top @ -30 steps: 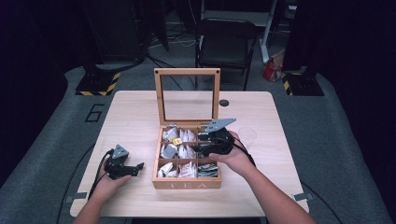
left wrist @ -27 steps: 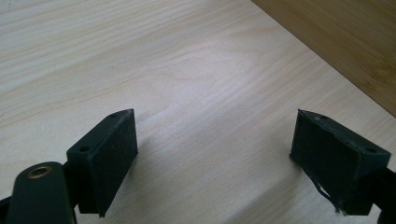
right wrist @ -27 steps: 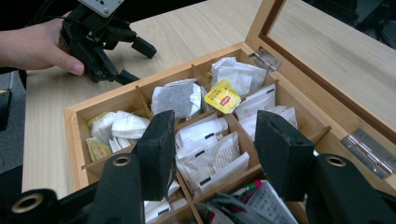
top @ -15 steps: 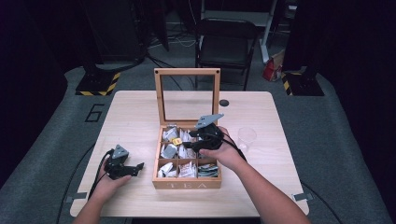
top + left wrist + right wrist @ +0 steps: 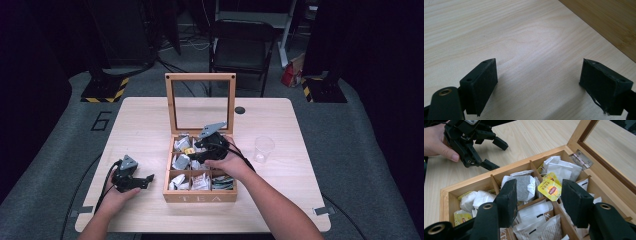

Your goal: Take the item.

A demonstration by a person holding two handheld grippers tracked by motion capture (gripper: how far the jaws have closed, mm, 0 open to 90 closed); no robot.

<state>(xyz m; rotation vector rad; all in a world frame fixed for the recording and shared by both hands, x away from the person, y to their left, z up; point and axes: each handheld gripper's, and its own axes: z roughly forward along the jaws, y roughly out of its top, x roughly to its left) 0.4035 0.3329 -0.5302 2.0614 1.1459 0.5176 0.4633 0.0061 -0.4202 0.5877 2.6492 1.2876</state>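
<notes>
A wooden tea box [image 5: 200, 196] stands mid-table with its glass lid [image 5: 200, 100] raised. Its compartments hold paper tea bags [image 5: 524, 185], one with a yellow tag [image 5: 549, 190]. My right gripper [image 5: 200, 147] hovers over the box's middle compartments. In the right gripper view it [image 5: 540, 195] is open, jaws apart just above the bags and touching none. My left gripper [image 5: 146, 181] rests on the table left of the box, held by a hand. In the left gripper view it [image 5: 539, 85] stands open over bare wood, with the box wall [image 5: 614, 20] at upper right.
A clear plastic cup [image 5: 263, 148] stands on the table right of the box. A small black disc [image 5: 240, 110] lies behind the lid. A chair [image 5: 242, 47] stands beyond the table's far edge. The left hand with its gripper [image 5: 477, 142] shows left of the box.
My right gripper has moved left and slightly down over the box, uncovering the plastic cup at the right. The left gripper has stayed put.
</notes>
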